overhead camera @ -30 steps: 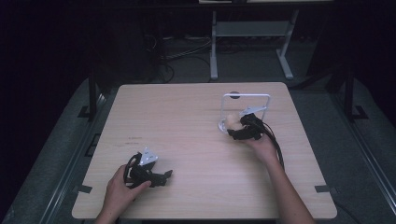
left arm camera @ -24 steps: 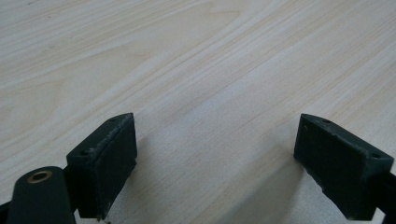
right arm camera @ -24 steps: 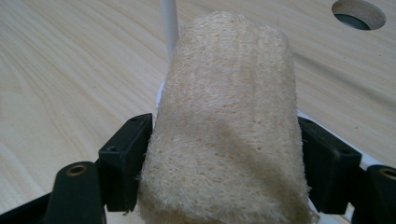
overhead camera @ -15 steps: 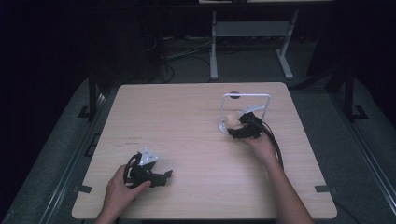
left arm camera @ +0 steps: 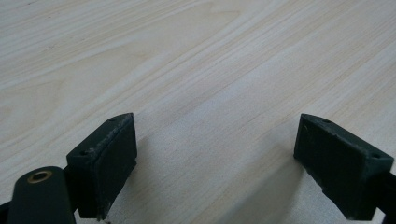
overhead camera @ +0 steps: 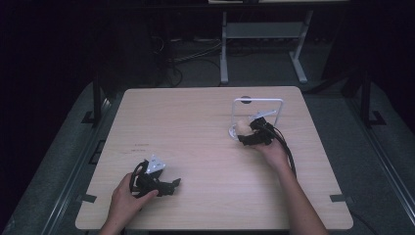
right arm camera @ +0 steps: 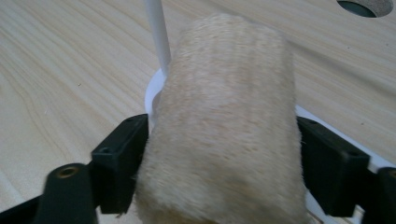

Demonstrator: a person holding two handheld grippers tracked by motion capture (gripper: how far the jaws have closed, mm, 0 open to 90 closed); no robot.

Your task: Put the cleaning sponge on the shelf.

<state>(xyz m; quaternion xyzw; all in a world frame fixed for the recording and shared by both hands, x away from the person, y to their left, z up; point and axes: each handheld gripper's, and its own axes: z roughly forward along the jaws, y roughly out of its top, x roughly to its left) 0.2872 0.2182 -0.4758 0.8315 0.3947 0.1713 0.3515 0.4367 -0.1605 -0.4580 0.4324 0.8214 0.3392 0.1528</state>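
Observation:
A beige fuzzy roll point(right arm camera: 229, 130) sits between the black pads of my right gripper point(right arm camera: 222, 154), and both pads touch its sides. The jaws have just been opening a little, with the roll still between them. In the high view the right gripper point(overhead camera: 243, 133) holds the roll point(overhead camera: 240, 127) over the round base of a white wire stand point(overhead camera: 258, 100). The stand's thin white post point(right arm camera: 158, 32) rises just behind the roll. My left gripper point(overhead camera: 171, 185) rests low at the front left of the table, open, with bare wood between its pads point(left arm camera: 107, 163).
The light wooden table point(overhead camera: 186, 122) has a round hole point(overhead camera: 245, 98) just behind the stand. A dark floor with cables and a grey rack's legs point(overhead camera: 224, 49) lies beyond the far edge.

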